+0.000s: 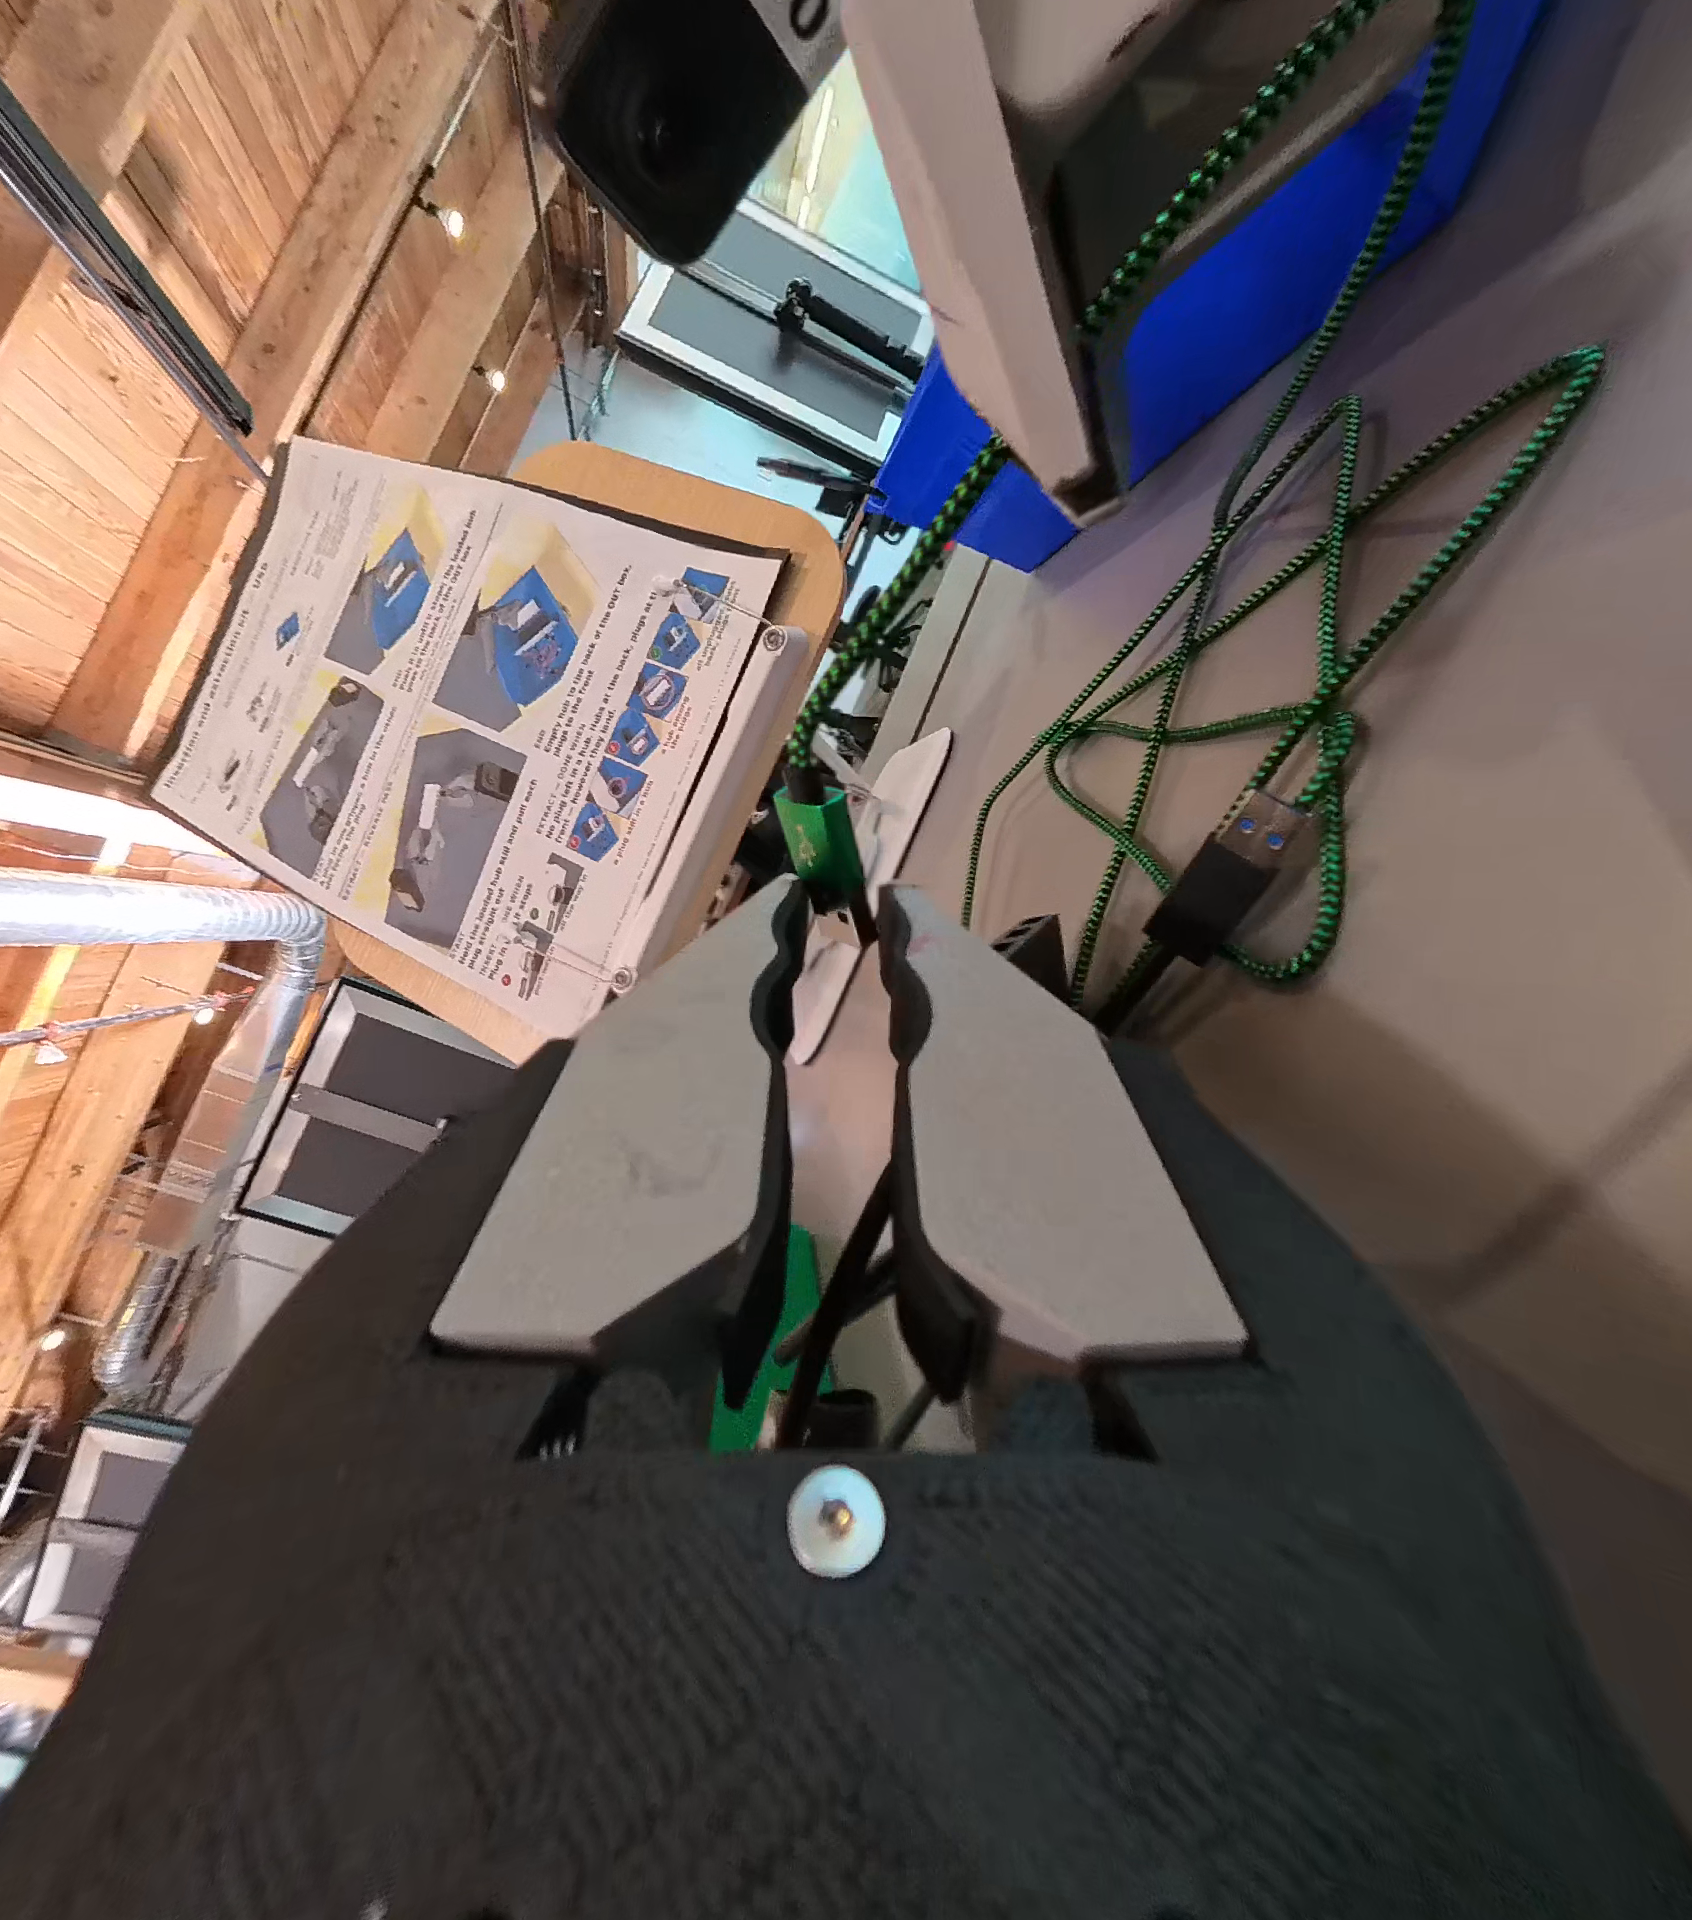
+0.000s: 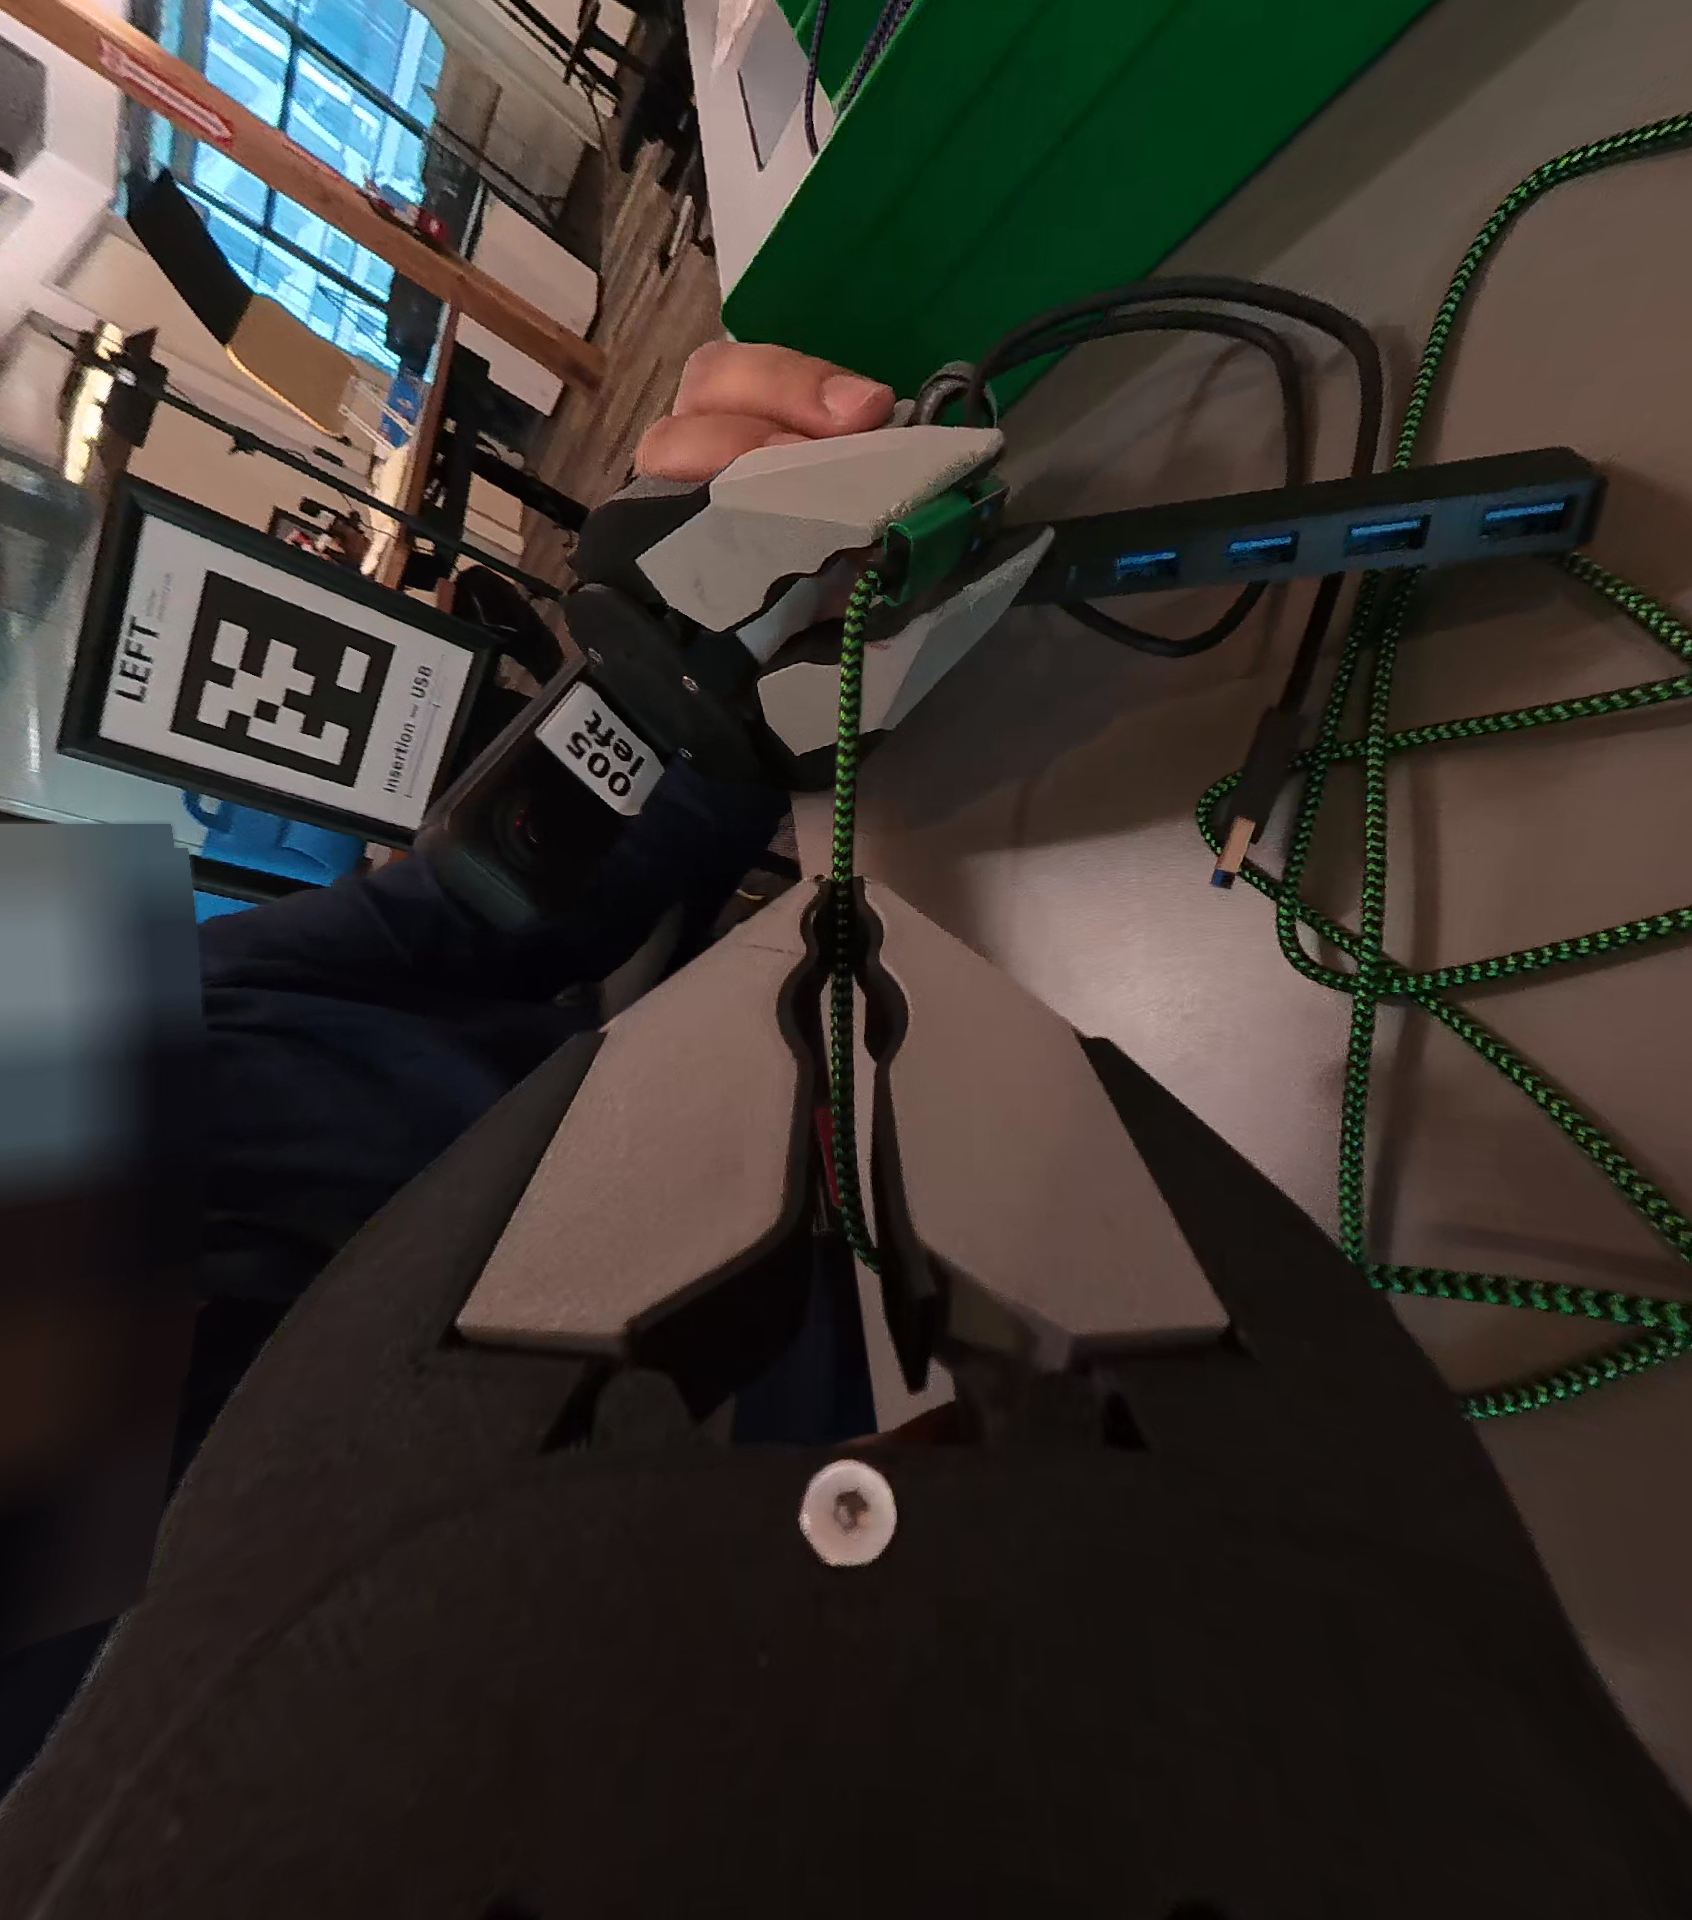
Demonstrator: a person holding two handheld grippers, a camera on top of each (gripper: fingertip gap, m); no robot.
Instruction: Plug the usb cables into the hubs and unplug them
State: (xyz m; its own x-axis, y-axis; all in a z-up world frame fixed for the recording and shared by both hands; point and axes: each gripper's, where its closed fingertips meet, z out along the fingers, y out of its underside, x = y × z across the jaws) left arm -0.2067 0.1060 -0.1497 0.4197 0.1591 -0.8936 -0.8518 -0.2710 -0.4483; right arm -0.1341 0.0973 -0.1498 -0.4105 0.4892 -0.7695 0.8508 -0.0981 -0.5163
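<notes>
My grey fingers are pinching a green-and-black braided cable; at one o'clock a black hub is showing blue ports.

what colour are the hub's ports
Blue, on the black hub; clearest in the right wrist view.

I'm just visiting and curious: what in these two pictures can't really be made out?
- Right wrist view: the green plug meets the black hub behind the left gripper's fingers; seating hidden.
- Left wrist view: blue bin contents, blocked by the other gripper.
- Green braided cable: far ends cut off.
</notes>
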